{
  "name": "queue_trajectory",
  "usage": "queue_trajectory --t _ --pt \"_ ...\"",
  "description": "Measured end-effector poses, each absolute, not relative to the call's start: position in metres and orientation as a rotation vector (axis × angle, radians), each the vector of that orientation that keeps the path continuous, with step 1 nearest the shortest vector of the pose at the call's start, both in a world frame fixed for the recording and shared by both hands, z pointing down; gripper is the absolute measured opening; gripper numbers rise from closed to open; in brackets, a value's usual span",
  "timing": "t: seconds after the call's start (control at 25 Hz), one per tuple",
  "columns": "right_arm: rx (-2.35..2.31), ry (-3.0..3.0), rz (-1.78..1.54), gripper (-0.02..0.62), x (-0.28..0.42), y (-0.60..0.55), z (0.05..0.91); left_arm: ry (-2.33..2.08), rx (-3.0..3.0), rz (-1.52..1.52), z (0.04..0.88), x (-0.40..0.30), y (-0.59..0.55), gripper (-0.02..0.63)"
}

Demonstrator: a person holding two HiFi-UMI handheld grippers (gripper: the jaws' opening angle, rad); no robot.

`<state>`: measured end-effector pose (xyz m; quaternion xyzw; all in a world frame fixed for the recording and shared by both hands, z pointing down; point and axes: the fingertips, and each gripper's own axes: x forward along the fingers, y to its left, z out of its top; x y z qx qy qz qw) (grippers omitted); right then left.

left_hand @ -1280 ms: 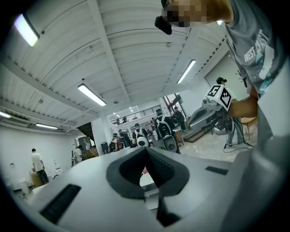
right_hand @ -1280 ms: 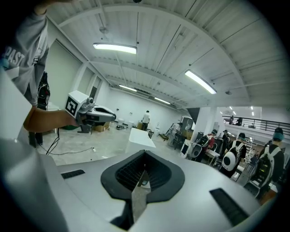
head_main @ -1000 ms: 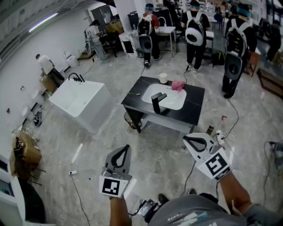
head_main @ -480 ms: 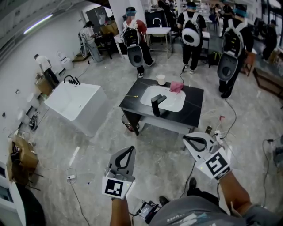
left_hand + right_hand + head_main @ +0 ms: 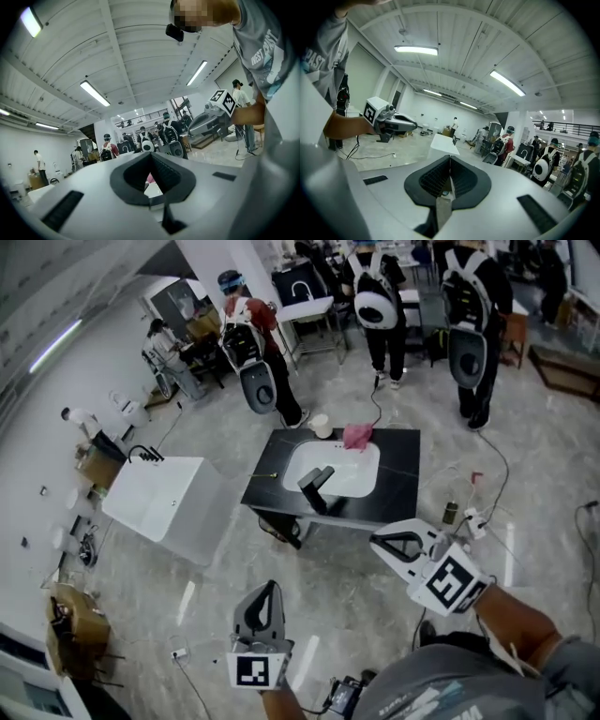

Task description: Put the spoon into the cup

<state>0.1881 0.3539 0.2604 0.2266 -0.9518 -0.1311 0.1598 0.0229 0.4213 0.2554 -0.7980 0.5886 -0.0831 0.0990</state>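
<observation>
Pale, glossy stone floor [image 5: 187, 549] spreads under you. Well ahead stands the flat black desk [image 5: 403, 486], with a rounded white basin [image 5: 352, 479] sunk in its top. Your left gripper [image 5: 269, 586] and right gripper [image 5: 374, 541] hang over the floor, both pairs of ribbed black jaws clenched on nothing. An angular black faucet [image 5: 314, 488] stands at the basin's near edge. A crumpled pink cloth [image 5: 357, 436] lies at the far edge, with the small round cup [image 5: 321, 426] just beside it. The spoon [image 5: 270, 474] may be the thin pale sliver at the desk's left edge.
</observation>
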Motion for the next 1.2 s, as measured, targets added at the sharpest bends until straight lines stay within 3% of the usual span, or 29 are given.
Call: queue_trajectory --t 0.6,1.2 --pt "0.538 -2.803 -0.307 0.031 0.242 0.271 0.260 1.749 -2.310 -0.373 0.246 0.090 0.337 0.002" --pt "0.671 -2.745 -0.327 0.031 0.198 0.208 0.269 1.665 -2.349 -0.311 0.245 0.027 0.264 0.002"
